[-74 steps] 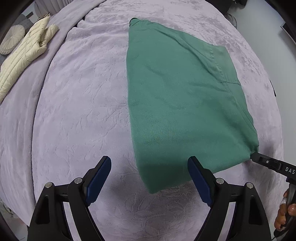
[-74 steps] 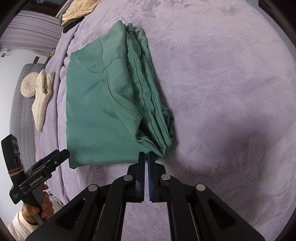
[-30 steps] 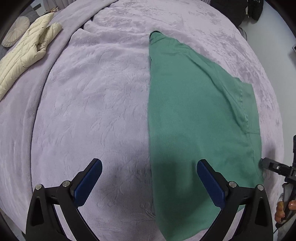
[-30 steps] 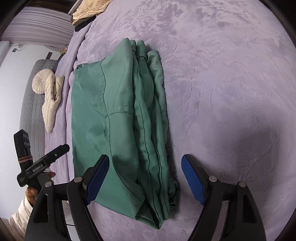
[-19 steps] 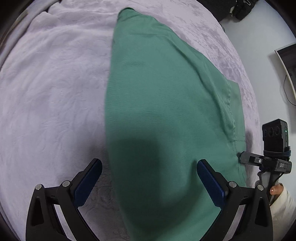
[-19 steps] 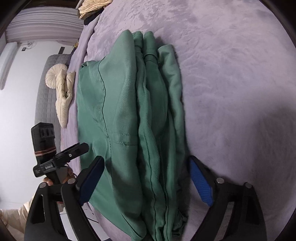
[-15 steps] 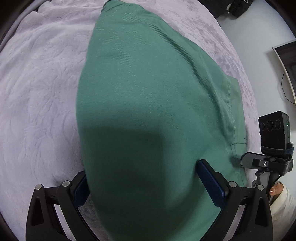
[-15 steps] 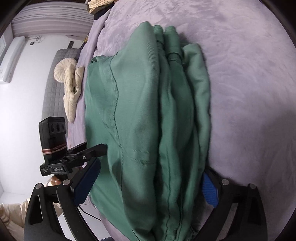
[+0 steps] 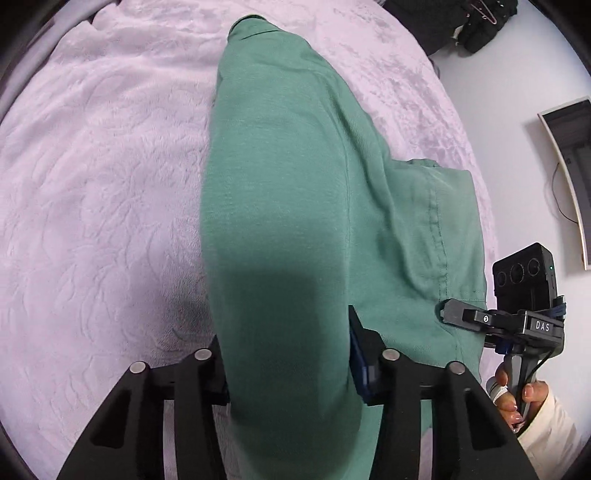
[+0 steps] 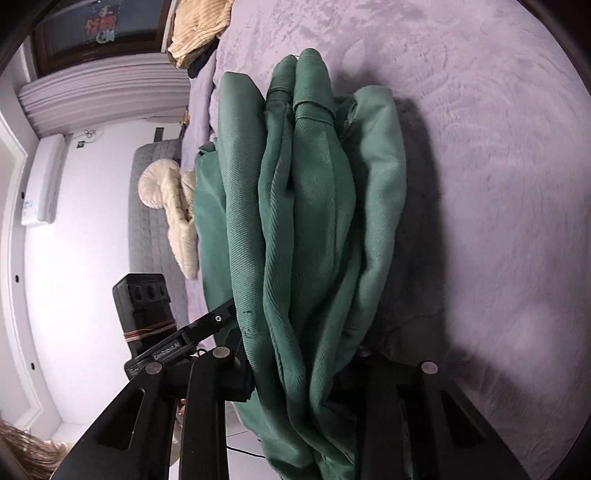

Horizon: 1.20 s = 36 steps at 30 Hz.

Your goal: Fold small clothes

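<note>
A folded green garment (image 9: 295, 206) lies on the lilac plush bedspread (image 9: 92, 184). My left gripper (image 9: 288, 354) is shut on its near smooth folded edge, and the cloth bulges between the fingers and hides the pads. My right gripper (image 10: 303, 369) is shut on the other near side, where several stacked layers of the green garment (image 10: 314, 206) bunch between its fingers. The right gripper also shows at the right edge of the left wrist view (image 9: 480, 317), touching the garment's corner. The left gripper shows in the right wrist view (image 10: 199, 328).
A cream quilted jacket (image 10: 177, 210) lies on a grey headboard cushion beyond the garment. A yellow ribbed cloth (image 10: 199, 26) sits at the far end of the bed. Dark bags (image 9: 461, 22) and white floor lie off the bed's right edge.
Both grippers moved forward onto the garment's near side and closed from wide open to shut on it. The cloth now bunches up between the fingers.
</note>
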{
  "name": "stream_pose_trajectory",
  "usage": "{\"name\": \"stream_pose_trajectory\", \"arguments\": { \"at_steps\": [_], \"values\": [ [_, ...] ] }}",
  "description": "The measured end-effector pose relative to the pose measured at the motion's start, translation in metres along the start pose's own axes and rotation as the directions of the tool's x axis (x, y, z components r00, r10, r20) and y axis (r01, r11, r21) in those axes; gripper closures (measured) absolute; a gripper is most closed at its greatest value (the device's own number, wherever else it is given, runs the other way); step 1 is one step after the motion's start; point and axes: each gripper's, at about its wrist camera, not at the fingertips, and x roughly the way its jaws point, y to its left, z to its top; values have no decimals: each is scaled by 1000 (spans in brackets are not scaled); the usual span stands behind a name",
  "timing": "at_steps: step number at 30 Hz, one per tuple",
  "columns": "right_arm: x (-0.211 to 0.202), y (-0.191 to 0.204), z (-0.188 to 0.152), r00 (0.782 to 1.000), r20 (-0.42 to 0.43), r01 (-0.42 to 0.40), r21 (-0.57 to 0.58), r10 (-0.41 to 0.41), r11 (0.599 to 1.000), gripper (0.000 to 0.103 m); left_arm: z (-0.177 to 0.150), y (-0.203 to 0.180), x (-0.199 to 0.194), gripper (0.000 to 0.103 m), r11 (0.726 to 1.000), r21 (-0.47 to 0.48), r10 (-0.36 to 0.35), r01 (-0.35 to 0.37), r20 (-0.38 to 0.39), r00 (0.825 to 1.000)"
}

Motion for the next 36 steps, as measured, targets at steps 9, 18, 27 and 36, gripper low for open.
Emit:
{"name": "stream_pose_trajectory", "arguments": {
  "at_steps": [9,18,27,36],
  "values": [
    [6,52,-58,998,32,-59,-5,59,998,72,-27,2,-73,56,997,69,-42,39,36,998],
    [62,71,-156,999,2,-54,27,54,998,71,-116,75,-125,56,999,50,4,-3,-17,1000],
    [91,46,-199,943,47,322,113,-329,940,48,-175,134,-137,56,993,57,101,-99,-34,994],
    [84,142,-159,822,285,537,-99,-493,838,73,-100,128,-139,56,972,72,211,-222,132,969]
  ]
}}
